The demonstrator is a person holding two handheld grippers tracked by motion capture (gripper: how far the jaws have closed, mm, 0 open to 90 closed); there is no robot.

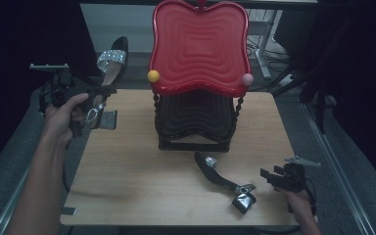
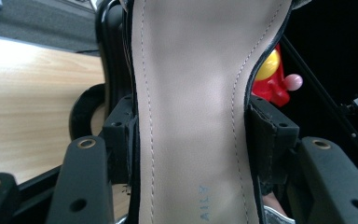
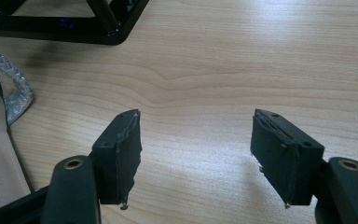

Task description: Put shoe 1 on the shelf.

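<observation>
Pale wooden counter (image 1: 142, 166) carries a red and black two-tier shelf (image 1: 198, 73). At its left edge the left claw (image 1: 98, 100) pinches a black high-heeled sandal with a glittering strap (image 1: 111, 66) across its insole, raised above the counter, its long axis upright, toe up. Near the front right, the right claw (image 3: 193, 149) rests spread just beside a second black sandal (image 1: 223, 178), which lies flat.

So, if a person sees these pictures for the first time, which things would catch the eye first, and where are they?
First comes the red wavy tray on top of the black two-tier stand at the back middle of the wooden table. Next is the black high-heeled sandal with its sparkling strap, held up off the table's left edge by the left gripper, whose jaws clamp its insole. Its partner sandal lies near the front right, beside the open right gripper.
</observation>
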